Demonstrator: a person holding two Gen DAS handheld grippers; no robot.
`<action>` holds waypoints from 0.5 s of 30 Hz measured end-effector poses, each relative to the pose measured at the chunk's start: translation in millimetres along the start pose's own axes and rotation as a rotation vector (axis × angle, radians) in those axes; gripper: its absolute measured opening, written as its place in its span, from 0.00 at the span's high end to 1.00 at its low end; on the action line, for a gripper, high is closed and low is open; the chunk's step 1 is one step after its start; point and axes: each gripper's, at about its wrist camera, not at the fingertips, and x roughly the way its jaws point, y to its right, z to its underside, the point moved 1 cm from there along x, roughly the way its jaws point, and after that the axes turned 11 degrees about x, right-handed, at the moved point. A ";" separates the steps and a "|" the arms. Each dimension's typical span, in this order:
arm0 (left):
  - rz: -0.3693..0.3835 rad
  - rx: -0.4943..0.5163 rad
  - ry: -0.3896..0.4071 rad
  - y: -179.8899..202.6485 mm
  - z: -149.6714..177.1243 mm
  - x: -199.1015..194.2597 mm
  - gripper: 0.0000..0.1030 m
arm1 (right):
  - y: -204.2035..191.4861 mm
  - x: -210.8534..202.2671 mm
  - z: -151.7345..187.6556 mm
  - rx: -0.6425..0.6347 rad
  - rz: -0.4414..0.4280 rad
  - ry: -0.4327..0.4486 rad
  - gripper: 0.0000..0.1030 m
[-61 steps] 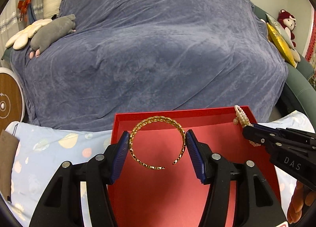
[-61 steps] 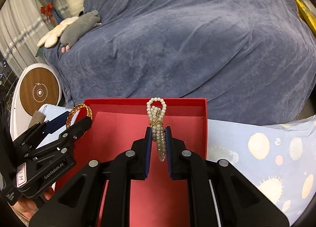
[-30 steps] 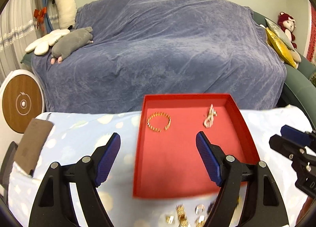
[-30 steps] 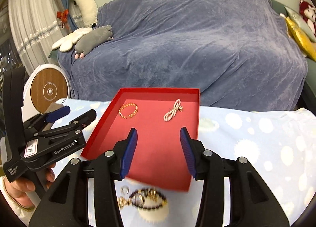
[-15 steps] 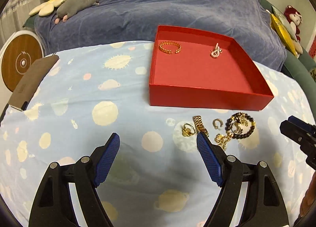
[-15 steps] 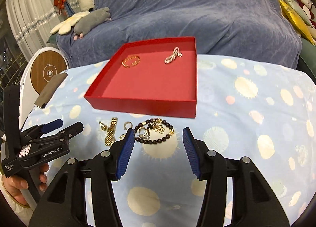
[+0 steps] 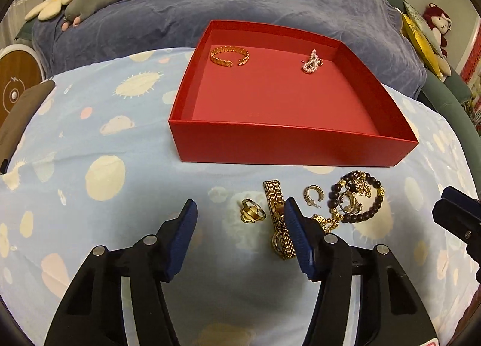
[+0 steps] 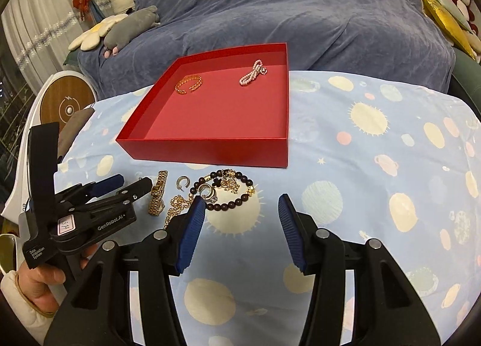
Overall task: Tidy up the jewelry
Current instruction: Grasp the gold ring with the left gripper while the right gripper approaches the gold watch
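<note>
Moved: both my grippers dropped from box (image 7: 288, 147) to the loose jewelry.
L gripper (image 7: 240, 225): tilted down, jaws just narrowed, ring (image 7: 253, 213) between, untouched.
R gripper (image 8: 240, 222): tilted down, half open, empty.

"GenRobot.AI" and tag "3 14" on left gripper (image 8: 132, 188)

Red box (image 7: 288, 147) matt card; watch (image 7: 278, 216) shiny gold metal; tablecloth (image 7: 90, 195) soft printed fabric; sofa cover (image 8: 300, 9) velvety.

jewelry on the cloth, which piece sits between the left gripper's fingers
The gold ring. It lies in the gap of the left gripper, whose jaws have just been closing; the watch lies against the right finger, the rest outside.
</note>
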 end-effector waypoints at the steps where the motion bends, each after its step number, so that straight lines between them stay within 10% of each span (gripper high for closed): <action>1: -0.002 -0.002 0.001 0.1 0.1 1.4 0.47 | 0.0 0.2 0.2 0.000 0.002 -0.002 0.52; 15: 0.019 0.016 -0.011 1.9 3.6 -2.5 0.49 | -18.5 22.8 17.1 -0.049 -0.049 -0.103 0.61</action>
